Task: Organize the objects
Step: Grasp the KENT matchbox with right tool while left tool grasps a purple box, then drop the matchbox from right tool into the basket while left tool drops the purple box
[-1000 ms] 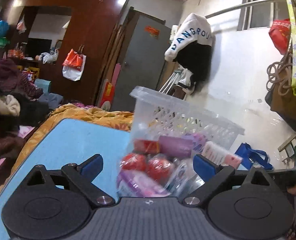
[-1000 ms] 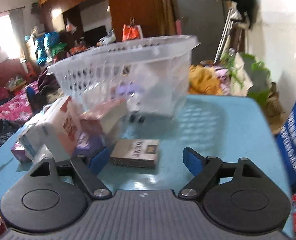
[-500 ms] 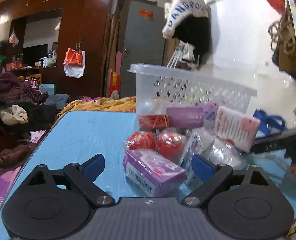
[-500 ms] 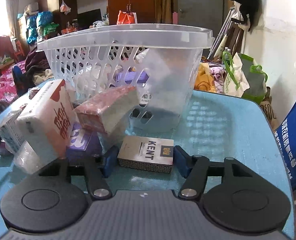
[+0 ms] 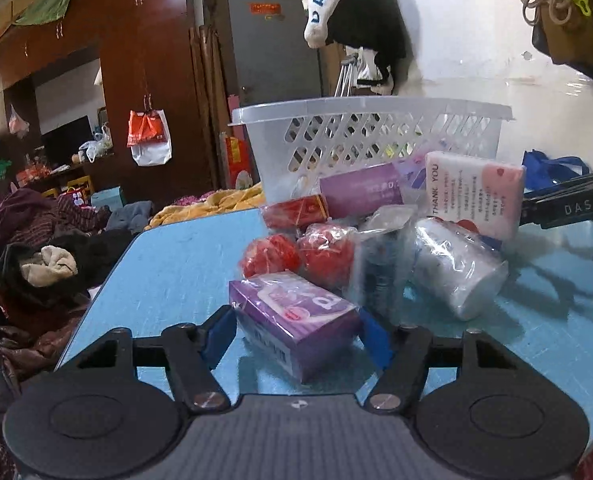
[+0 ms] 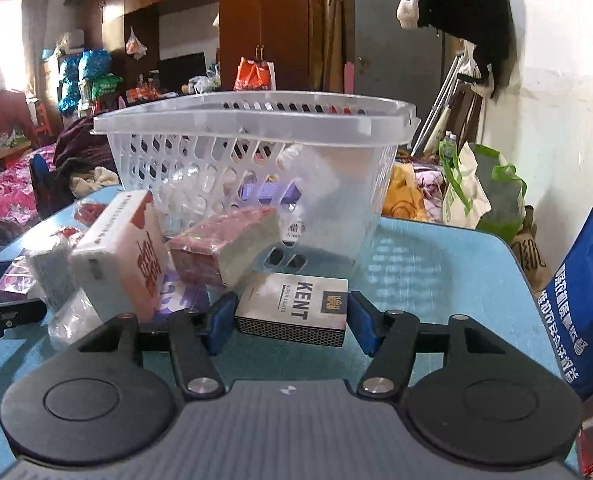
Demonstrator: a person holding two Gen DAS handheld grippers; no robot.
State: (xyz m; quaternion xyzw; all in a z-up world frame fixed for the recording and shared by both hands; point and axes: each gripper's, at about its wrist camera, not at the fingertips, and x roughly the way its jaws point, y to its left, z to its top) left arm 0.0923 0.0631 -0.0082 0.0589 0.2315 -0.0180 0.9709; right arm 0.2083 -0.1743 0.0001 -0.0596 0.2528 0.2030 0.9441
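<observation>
A clear plastic basket (image 5: 376,136) stands on the blue table (image 5: 168,264), with a heap of packaged items in front of it. My left gripper (image 5: 296,334) is shut on a purple box (image 5: 292,320) that lies at the near edge of the heap. In the right wrist view the basket (image 6: 256,152) is straight ahead. My right gripper (image 6: 290,322) is shut on a KENT matchbox (image 6: 292,308) that rests on the table (image 6: 436,272) in front of the basket.
The heap holds red wrapped balls (image 5: 296,254), a white wrapped roll (image 5: 452,264), a pink-and-white pack (image 5: 472,196), a white-and-red box (image 6: 124,264) and a red wrapped block (image 6: 220,246). A blue bag (image 6: 580,300) stands off the table's right side. Clothes (image 5: 28,264) lie to the left.
Both grippers have come down and forward to the table and closed: the left on the purple box, the right on the KENT matchbox.
</observation>
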